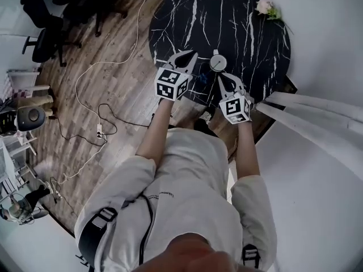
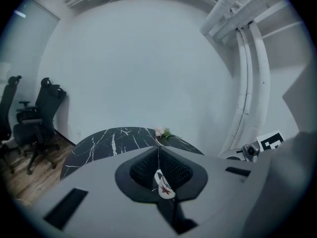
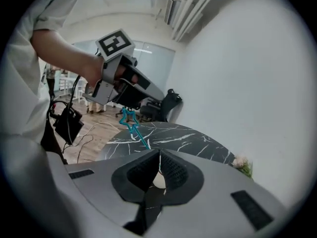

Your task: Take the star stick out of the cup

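Right gripper: jaws pressed together, nothing pinched between the pads that I can see. Left gripper: jaws also together. A small white bit with a red mark shows in the hollow behind its pads, and I can't tell what it is.

In the head view the cup sits on the black marble table. The right gripper is just on the near side of the cup, and the left gripper is beside the cup to its left. The flowers are well beyond the cup, at the far rim.

The star stick is teal. In the right gripper view it slants up and to the left from behind the right jaws, with the open star outline on top and the left gripper behind it. Its lower end and the cup are hidden by the jaws, so I judge it is in the cup, not lifted out yet.

Handling, my guess:
- **Weight and feel:** very light and thin, probably smooth plastic, a bit springy rather than rigid.
- **Slip:** the narrow shaft can slip or twist between flat pads.
- **Star head:** hollow and likely the weakest part, so I wouldn't clamp it.
- **Where to grip:** on the shaft, just below the star and clear of the cup rim, with the pads square across it.
- **Pull:** along the stick's own lean, since the cup looks small and light and may drag or tip.
- **First:** the jaws must open.
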Available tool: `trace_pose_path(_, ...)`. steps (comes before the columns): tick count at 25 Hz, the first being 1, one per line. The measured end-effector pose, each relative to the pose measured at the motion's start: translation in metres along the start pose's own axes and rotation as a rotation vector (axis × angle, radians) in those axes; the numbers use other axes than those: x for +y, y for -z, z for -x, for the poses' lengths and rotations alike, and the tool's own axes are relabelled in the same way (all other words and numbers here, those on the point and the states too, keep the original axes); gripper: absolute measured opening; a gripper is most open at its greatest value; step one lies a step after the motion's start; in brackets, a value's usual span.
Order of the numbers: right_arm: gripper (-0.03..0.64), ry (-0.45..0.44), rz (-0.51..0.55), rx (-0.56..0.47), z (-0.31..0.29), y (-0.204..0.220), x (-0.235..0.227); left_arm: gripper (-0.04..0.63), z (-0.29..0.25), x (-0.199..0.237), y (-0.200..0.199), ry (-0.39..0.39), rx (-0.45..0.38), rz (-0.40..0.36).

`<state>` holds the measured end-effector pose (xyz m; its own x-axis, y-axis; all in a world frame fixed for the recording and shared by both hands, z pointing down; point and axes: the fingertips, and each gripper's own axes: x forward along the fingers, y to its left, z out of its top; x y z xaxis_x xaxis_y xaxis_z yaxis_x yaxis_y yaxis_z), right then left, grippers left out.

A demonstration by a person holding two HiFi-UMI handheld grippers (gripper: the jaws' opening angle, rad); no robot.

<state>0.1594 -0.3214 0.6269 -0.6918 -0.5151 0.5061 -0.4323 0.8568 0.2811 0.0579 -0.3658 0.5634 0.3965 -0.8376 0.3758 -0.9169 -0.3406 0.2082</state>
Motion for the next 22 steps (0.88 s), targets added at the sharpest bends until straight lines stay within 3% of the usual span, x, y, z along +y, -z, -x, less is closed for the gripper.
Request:
trace_pose_path(4, 0.035, -0.062, 0.092, -0.038, -0.007, -0.011, 0.017, 0.025, 0.006, 0.007, -0.001, -0.061, -0.020, 0.020)
trace_pose_path(10, 0.046, -0.144, 0.138, -0.075, -0.009, -0.020, 0.041, 0.025, 0.017, 0.004, 0.006, -0.127, -0.024, 0.031)
trace_pose_path(12, 0.139, -0.156, 0.154, -0.062, -0.012, -0.016, 0.046, 0.025, 0.021, 0.001, 0.009, -0.141, -0.016, 0.014)
trace_pose_path(17, 0.138, -0.118, 0.197, -0.065, -0.017, -0.026, 0.049, 0.025, 0.030, -0.002, 0.010, -0.168, -0.011, -0.009)
trace_pose_path(22, 0.085, -0.109, 0.218, -0.088, -0.021, -0.041, 0.048, 0.025, 0.036, -0.003, 0.004, -0.187, -0.033, -0.005)
